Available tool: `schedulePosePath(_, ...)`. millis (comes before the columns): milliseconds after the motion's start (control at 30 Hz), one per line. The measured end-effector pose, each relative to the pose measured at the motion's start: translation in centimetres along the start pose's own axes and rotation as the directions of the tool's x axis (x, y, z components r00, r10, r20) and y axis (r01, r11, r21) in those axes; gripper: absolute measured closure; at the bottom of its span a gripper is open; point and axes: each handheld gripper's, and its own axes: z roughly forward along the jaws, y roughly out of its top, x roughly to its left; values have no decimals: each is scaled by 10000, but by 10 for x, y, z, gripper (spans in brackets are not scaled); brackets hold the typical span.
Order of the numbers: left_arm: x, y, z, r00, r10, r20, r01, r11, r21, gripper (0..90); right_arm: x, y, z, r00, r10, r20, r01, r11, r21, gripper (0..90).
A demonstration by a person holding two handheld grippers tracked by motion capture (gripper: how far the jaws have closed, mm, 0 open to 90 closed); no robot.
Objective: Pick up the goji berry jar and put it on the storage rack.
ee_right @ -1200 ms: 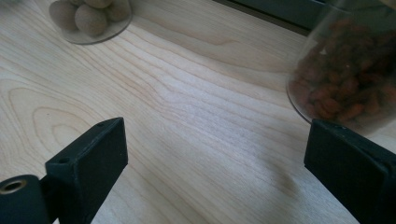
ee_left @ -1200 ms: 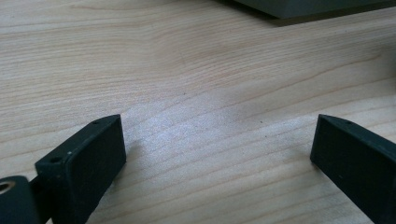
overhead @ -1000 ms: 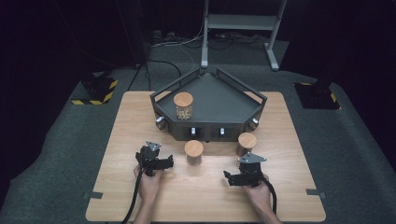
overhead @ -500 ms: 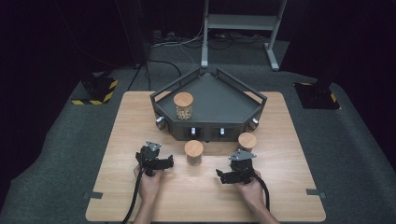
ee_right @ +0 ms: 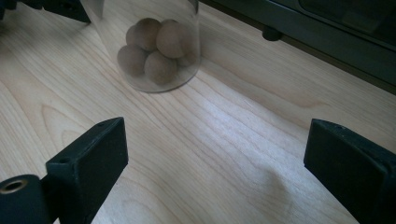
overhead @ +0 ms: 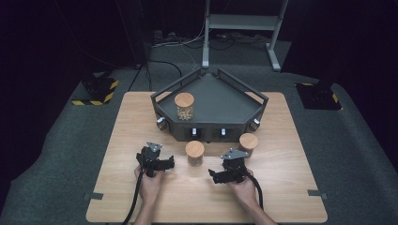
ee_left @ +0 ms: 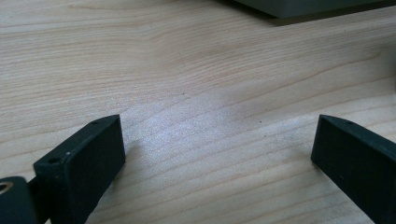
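Three clear jars with round wooden lids hold brown balls. One jar (overhead: 184,106) stands inside the dark tray (overhead: 244,96). A second jar (overhead: 195,153) (ee_right: 156,51) stands on the table in front of the tray, and a third jar (overhead: 248,143) stands to its right. My left gripper (overhead: 156,161) (ee_left: 217,154) is open over bare wood, left of the middle jar. My right gripper (overhead: 230,164) (ee_right: 215,154) is open too, with nothing between its jaws; the middle jar stands ahead of it and to its left, apart from it.
The wooden table (overhead: 291,154) carries the angular dark tray at its back middle, with knobs along its front wall (ee_right: 327,32). A corner of the tray (ee_left: 299,7) lies ahead of the left gripper. Dark floor and a metal stand (overhead: 244,21) lie beyond.
My right gripper has moved left across the table, closer to the middle jar, jaws still open. The left gripper and the jars have stayed put.
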Motion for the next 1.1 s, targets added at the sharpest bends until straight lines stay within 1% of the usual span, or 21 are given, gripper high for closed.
schedulePosePath(167,0,0,0,10000,2,1,-2,10000,0,29,4,4,4,9999,63,-101,-63,10000,3,64)
schedulePosePath(567,0,0,0,10000,8,6,-8,10000,5,28,16,16,14,9996,-37,-264,36,10000,-53,65)
schedulePosePath(1100,0,0,0,10000,14,11,-14,10000,6,27,25,27,25,9997,-9,-241,4,9998,-190,73)
